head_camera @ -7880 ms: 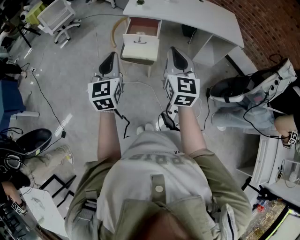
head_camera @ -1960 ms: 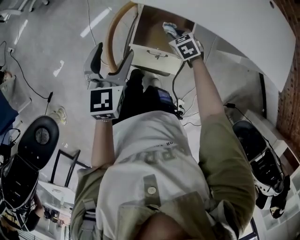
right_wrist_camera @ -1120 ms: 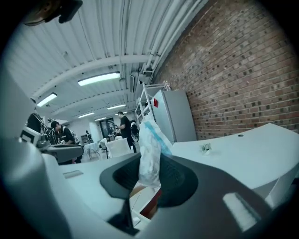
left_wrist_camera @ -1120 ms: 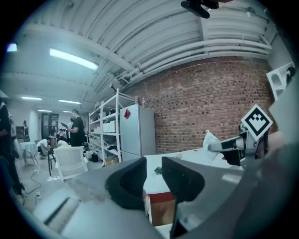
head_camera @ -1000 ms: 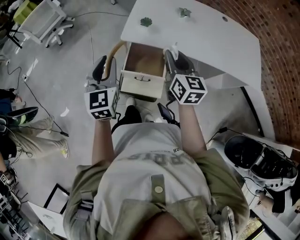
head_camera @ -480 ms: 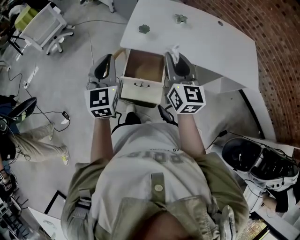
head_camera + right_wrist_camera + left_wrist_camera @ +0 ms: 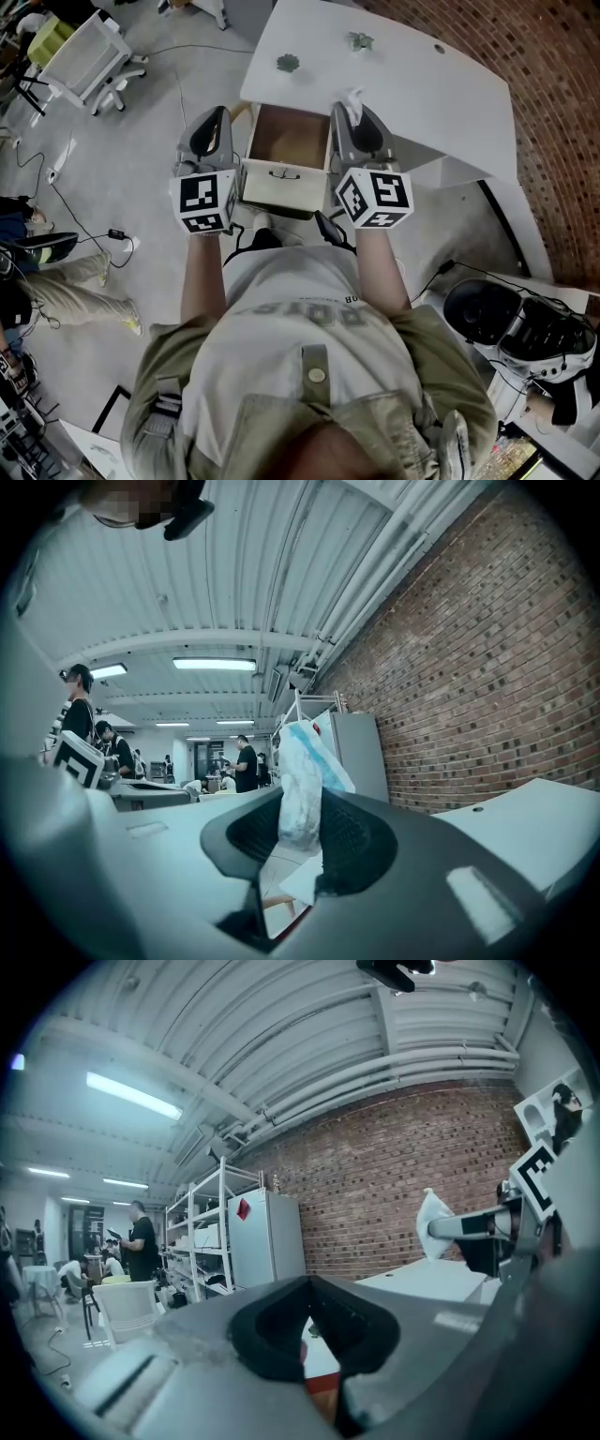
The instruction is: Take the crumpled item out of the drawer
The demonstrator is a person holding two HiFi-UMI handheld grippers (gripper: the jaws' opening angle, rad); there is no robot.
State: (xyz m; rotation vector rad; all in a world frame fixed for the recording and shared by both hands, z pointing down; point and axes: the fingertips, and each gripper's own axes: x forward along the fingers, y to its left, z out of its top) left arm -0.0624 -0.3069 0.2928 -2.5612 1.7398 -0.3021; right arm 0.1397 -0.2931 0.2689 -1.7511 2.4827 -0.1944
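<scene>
The right gripper [image 7: 352, 114] is clamped on the crumpled white-and-blue paper wad [image 7: 298, 778], raised above the right side of the open cream wooden drawer [image 7: 281, 186], presumably to clear its walls; the left gripper [image 7: 309, 1290], closed and empty, idles left of the drawer; two seconds earlier the right gripper reached inside the drawer.

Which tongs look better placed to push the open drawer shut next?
Left, probably: the left tongs are shut and empty beside the drawer, while the right tongs are clamped on the crumpled item.
</scene>
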